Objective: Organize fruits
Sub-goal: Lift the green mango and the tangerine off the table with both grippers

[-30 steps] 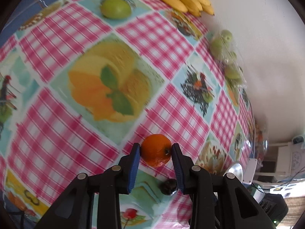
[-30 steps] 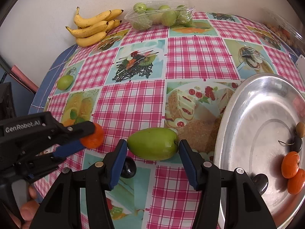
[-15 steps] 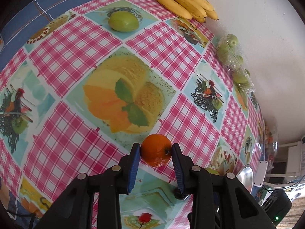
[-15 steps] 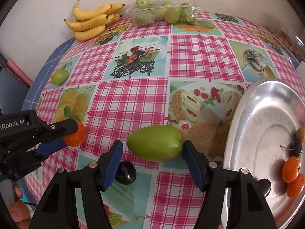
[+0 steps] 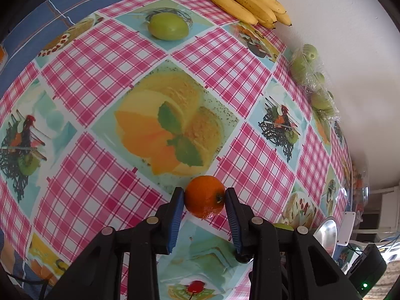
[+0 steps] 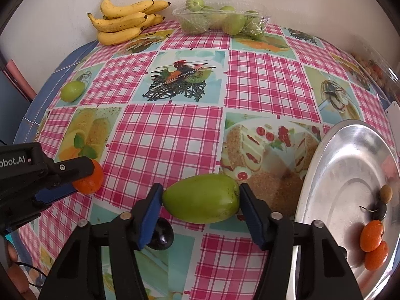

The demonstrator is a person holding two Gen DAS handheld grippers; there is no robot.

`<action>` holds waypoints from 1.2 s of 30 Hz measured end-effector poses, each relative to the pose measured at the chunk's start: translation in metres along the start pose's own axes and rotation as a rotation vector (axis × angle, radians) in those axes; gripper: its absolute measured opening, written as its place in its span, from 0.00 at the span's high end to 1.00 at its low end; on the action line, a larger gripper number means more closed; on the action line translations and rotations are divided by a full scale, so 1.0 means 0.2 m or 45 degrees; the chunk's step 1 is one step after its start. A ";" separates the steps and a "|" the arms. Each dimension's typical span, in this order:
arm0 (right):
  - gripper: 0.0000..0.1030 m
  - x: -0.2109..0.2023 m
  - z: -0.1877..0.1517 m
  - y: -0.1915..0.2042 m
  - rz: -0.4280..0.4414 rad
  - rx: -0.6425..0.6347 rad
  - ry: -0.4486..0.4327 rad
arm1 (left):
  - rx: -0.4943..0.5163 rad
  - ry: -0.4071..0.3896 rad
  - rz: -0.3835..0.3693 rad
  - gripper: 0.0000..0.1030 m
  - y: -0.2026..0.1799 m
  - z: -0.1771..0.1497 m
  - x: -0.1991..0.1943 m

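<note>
Left hand-held gripper (image 5: 204, 197) pinches my small orange (image 5: 204, 196) above the tabletop (image 6: 170, 135) | right hand-held gripper (image 6: 201, 200), jaws just narrowing, clasps the green fruit (image 6: 201, 201) left of the tray (image 6: 325, 175) | I'd carry both level, lowering gently beside the oranges.

Both wrist fisheyes look steeply down along their fingers, close over the checked tablecloth (image 5: 105, 80). Shared: bananas (image 5: 247, 2) (image 6: 122, 22) at frame top, lone green fruit (image 5: 168, 27) (image 6: 72, 90), bagged green fruit (image 6: 220, 20).
</note>
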State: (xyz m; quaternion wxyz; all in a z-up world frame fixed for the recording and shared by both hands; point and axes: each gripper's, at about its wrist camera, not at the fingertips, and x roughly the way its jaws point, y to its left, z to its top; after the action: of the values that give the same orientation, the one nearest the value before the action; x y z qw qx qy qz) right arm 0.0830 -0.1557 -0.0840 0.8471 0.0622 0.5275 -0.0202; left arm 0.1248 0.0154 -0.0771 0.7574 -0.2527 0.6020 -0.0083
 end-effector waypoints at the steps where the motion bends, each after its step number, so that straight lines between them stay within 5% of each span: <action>1: 0.41 0.00 0.00 0.00 0.003 0.002 0.001 | 0.000 -0.002 0.001 0.65 0.00 0.00 0.00; 36: 0.41 -0.31 0.00 -0.22 0.154 0.244 -0.054 | 0.130 -0.090 0.050 0.65 -0.09 -0.01 -0.10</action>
State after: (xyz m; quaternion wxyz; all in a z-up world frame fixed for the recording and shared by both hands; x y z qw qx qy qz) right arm 0.0516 -0.2009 -0.0324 0.8479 0.1743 0.5003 -0.0207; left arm 0.1231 0.0054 -0.0524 0.7902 -0.2020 0.5784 -0.0154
